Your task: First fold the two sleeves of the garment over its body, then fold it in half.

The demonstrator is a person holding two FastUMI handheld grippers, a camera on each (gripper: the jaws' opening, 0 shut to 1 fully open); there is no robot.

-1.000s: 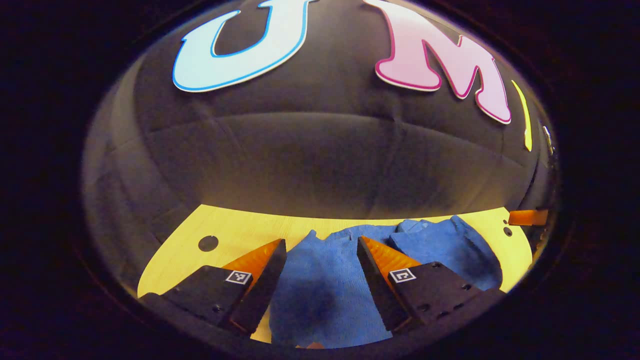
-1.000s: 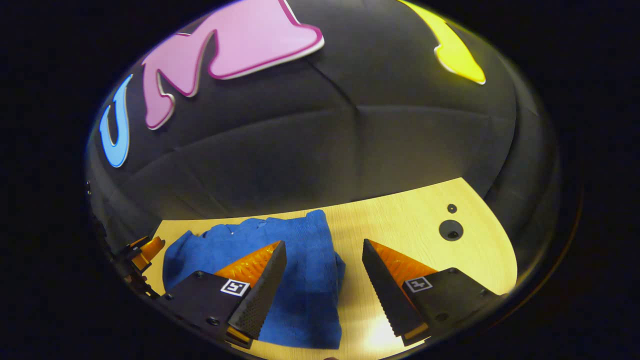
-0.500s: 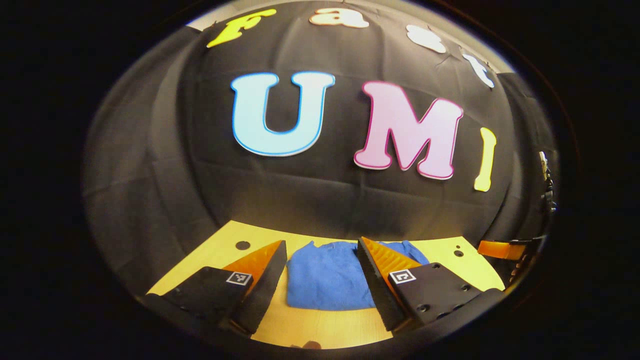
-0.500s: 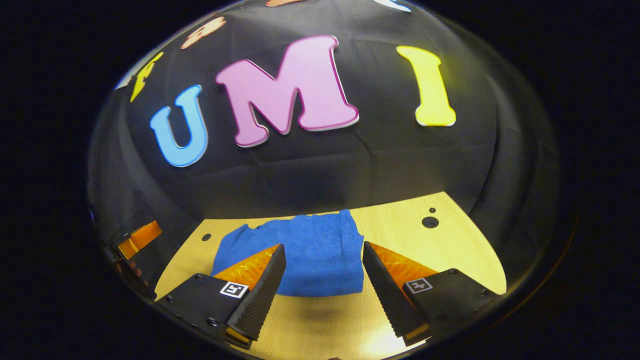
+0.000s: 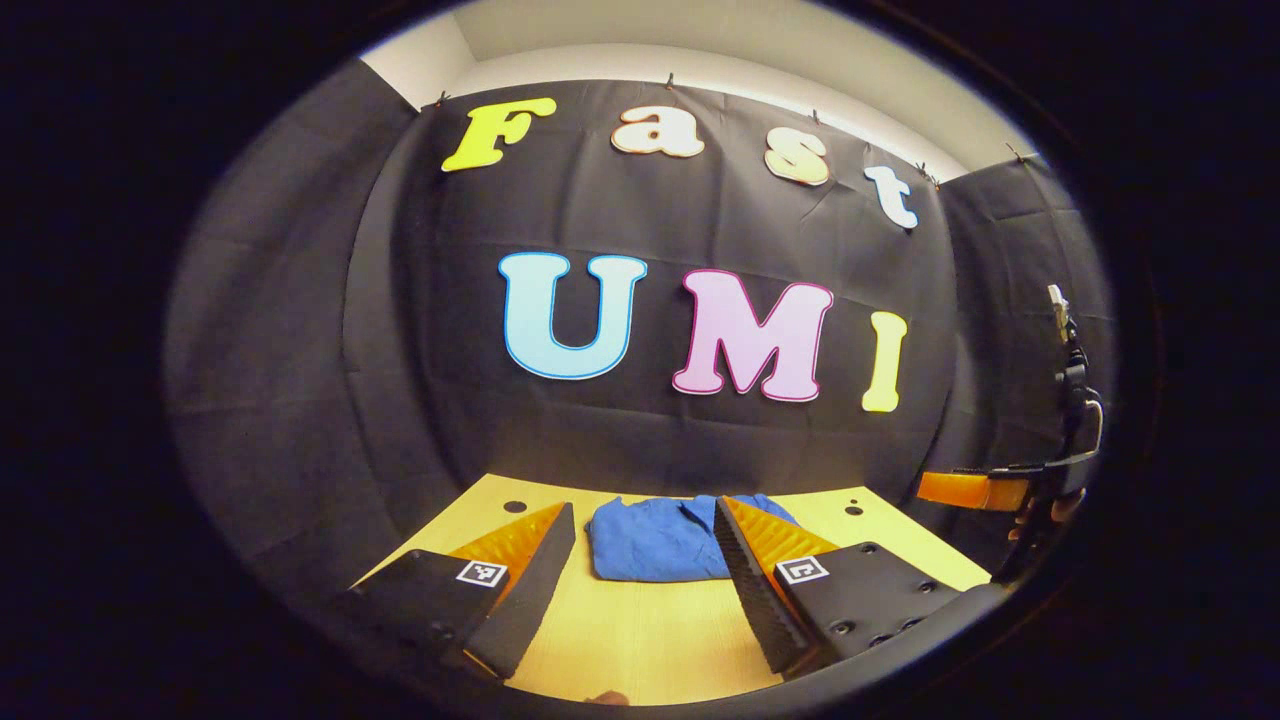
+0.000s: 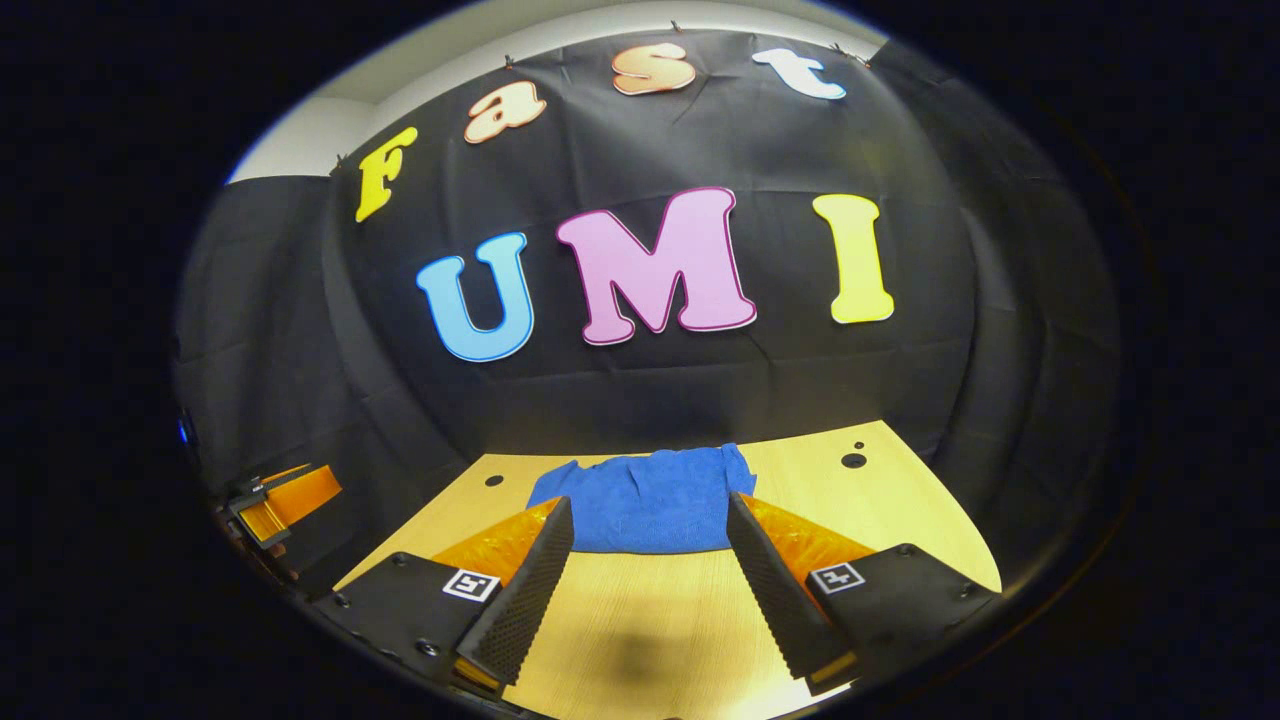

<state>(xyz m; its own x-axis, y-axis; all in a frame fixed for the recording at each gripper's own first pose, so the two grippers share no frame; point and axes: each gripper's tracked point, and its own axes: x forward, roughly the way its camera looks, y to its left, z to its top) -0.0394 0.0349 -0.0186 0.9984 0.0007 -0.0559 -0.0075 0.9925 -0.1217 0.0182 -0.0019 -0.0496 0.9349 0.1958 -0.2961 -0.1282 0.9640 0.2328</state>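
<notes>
The garment, a blue folded bundle, lies on the wooden table ahead of both pairs of fingers, apart from their tips. The left gripper has its fingers spread and pinches nothing. The right gripper is likewise spread and empty, the bundle showing in the gap between its fingers.

A pale wooden table runs back to the black cloth wall, which hangs straight behind its far edge and wraps round both sides. Near the table's far corners sit dark round holes, with a smaller hole just beyond the one on the right. Above the cloth, a strip of plain light wall shows
</notes>
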